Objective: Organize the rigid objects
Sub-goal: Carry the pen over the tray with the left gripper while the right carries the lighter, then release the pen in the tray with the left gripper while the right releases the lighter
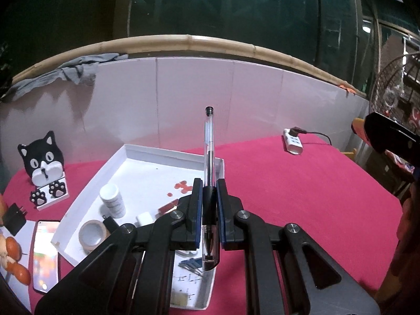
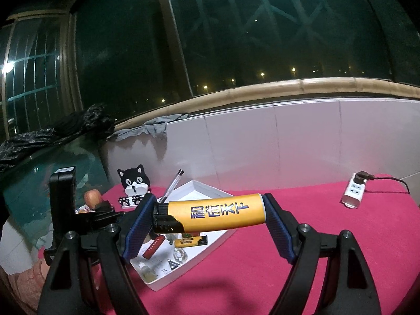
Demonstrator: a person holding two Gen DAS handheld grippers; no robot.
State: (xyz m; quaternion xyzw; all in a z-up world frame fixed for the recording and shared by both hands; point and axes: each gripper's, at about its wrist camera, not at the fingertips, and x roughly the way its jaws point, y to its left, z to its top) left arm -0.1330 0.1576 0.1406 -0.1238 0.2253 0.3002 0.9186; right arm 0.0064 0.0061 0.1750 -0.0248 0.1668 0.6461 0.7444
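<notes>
Pen and lighter held above the red table, white tray waiting below

A clear pen (image 1: 209,141) stands upright, pinched near its capped lower end by the narrowly closed left gripper (image 1: 209,204); the orange lighter (image 2: 214,214) lies crosswise in the right gripper (image 2: 210,218), its jaws set wide and pressing on both ends. The white tray (image 1: 86,199), below and left of both claws, already holds a tape roll (image 1: 92,235), a small white bottle (image 1: 113,199) and a second lighter (image 2: 191,241). To place these well, each should probably be lowered level over a bare patch of tray and released only when nearly down, since the end-gripped lighter could slip out and the pen could roll.
</notes>
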